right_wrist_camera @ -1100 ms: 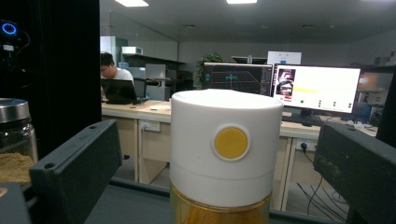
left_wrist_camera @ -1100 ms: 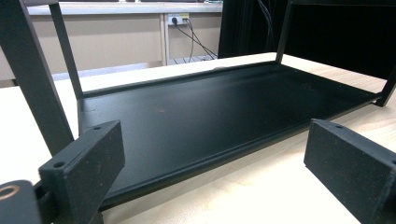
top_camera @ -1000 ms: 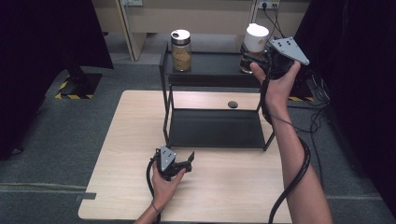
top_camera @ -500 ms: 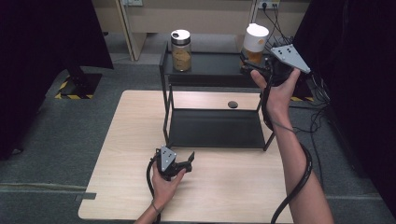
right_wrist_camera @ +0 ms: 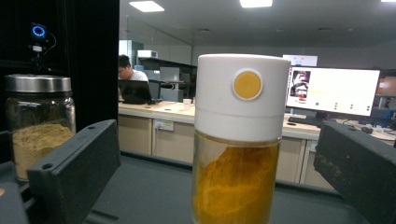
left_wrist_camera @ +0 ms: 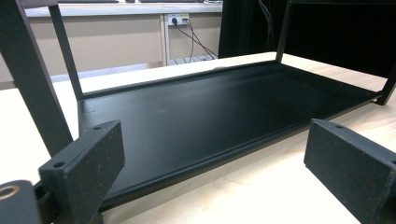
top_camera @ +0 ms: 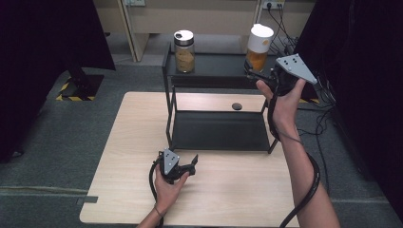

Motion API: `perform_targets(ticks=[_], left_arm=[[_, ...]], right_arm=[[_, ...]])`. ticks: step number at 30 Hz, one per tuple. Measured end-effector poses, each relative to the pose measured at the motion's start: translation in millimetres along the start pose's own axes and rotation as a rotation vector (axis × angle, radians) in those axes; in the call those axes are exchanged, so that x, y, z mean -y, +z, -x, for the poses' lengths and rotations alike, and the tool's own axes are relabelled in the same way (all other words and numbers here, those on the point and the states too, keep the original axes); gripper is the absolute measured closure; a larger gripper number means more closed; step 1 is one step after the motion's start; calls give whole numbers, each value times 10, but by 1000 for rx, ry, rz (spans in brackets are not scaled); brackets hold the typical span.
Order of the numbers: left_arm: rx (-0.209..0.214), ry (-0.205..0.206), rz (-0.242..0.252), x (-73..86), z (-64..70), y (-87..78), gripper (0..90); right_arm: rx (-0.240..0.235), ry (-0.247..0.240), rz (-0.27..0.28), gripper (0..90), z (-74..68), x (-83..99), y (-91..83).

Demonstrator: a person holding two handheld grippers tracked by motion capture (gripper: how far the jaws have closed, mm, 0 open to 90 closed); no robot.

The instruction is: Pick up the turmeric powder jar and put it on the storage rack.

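High view: left gripper (top_camera: 190,164) low at table's (top_camera: 119,156) near edge; right gripper (top_camera: 254,76) at shelf rack's (top_camera: 214,71) top right corner by white-capped jar (top_camera: 259,47). Left gripper view: jaws spread, empty, facing rack's bottom shelf (left_wrist_camera: 210,112). Right gripper view: jaws wide apart flanking white-capped jar, not touching; steel-lidded jar (right_wrist_camera: 37,121) left.

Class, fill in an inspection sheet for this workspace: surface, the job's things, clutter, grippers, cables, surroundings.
Surface: light wooden table carrying a black two-tier rack.
Job's things: white-lidded jar of orange powder and steel-lidded jar of tan powder, both on the top tier.
Clutter: small dark disc behind the rack.
Grippers: left gripper open, low on the table; right gripper open around the white-lidded jar.
Cables: black cable along the right forearm.
Surroundings: grey floor, black curtains.
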State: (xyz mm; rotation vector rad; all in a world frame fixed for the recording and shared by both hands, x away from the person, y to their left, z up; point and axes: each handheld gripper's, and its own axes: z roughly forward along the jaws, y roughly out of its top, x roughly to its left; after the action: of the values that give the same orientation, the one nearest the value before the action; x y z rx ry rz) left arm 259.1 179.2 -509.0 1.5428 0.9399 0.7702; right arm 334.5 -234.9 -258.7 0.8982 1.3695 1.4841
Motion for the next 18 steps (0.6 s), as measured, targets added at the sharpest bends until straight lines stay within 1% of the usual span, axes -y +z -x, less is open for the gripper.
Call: perform_targets(ticks=[18], left_arm=[[-1,3,0,0,6,0,44]], right_arm=[[-17,3,-22,9,72,223,-165]])
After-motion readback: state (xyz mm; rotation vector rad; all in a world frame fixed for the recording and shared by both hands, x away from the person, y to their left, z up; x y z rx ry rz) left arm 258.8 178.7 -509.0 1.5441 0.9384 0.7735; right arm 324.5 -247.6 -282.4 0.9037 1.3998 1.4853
